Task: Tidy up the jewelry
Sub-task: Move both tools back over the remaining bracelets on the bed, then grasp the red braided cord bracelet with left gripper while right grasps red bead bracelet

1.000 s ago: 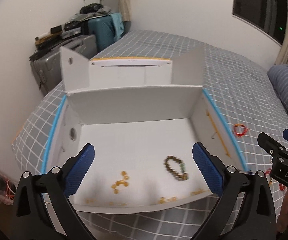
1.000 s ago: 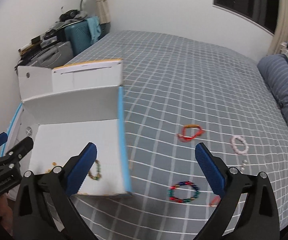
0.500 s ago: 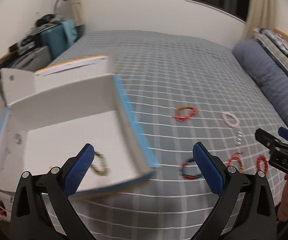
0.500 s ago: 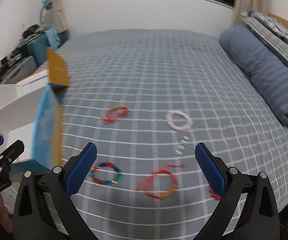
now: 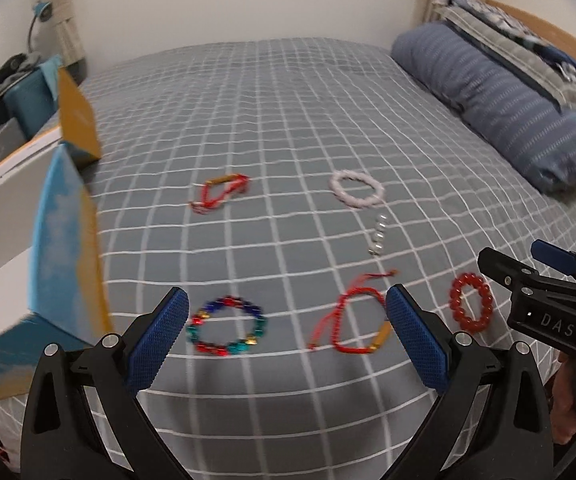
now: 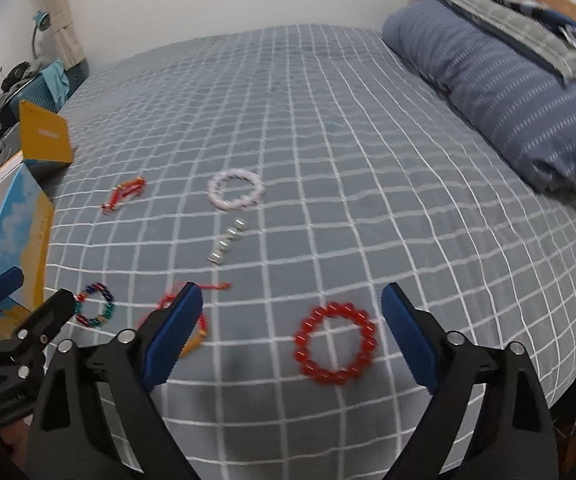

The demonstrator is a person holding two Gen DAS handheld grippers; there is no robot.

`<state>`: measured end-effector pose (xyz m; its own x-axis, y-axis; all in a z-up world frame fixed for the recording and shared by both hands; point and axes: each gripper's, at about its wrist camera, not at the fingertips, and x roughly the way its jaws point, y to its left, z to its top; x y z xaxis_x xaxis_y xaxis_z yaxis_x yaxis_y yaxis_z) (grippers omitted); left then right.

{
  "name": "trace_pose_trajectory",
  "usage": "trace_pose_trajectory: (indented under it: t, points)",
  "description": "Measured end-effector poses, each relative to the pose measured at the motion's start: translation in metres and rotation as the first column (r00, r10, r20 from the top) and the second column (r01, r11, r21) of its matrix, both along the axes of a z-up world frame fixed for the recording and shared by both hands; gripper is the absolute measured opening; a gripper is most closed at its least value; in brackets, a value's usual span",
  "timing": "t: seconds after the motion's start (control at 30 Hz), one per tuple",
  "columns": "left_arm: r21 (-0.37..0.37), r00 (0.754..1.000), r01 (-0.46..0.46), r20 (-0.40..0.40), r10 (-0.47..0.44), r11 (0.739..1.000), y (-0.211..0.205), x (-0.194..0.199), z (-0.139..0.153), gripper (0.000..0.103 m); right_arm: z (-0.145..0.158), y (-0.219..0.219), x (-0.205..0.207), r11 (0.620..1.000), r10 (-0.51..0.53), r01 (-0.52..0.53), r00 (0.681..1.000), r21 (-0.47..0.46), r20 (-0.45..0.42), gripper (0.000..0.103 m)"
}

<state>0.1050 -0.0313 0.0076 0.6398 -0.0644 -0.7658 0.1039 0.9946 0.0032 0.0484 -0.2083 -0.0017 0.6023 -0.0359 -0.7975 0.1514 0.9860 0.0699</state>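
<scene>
Several bracelets lie on the grey checked bed. A multicoloured bead bracelet (image 5: pixel 226 330) and a red cord bracelet (image 5: pixel 358 326) lie between my left gripper's (image 5: pixel 286 330) open, empty jaws. A red bead bracelet (image 6: pixel 336 342) lies between my right gripper's (image 6: pixel 292 334) open, empty jaws; it also shows in the left wrist view (image 5: pixel 471 307). Farther off lie a pink bead bracelet (image 6: pixel 236 189), a short row of silver beads (image 6: pixel 227 246) and a red-and-gold cord bracelet (image 5: pixel 222 193). The open cardboard box (image 5: pixel 62 248) stands at the left.
A blue striped duvet roll (image 5: pixel 500 100) and pillows lie at the right of the bed. Suitcases and clutter (image 5: pixel 12 96) stand beyond the bed's far left corner. The bed's near edge drops off just below both grippers.
Both grippers have swung right, from over the box with its brown bead bracelet to over the loose bracelets on the bed. Both stayed open.
</scene>
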Motion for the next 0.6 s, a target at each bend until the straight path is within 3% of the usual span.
trace_pose_trajectory:
  t: [0.33,0.6]
  points:
    - [0.018,0.999,0.018,-0.049,-0.017,1.0,-0.037,0.005,-0.03,0.097,-0.038,-0.03,0.0,1.0,0.01,-0.008,0.994,0.017,-0.109,0.06]
    - [0.028,0.997,0.009,-0.081,-0.007,1.0,-0.043,0.019,-0.052,0.097,-0.069,-0.04,0.008,1.0,-0.006,0.011,0.983,0.026,-0.184,0.056]
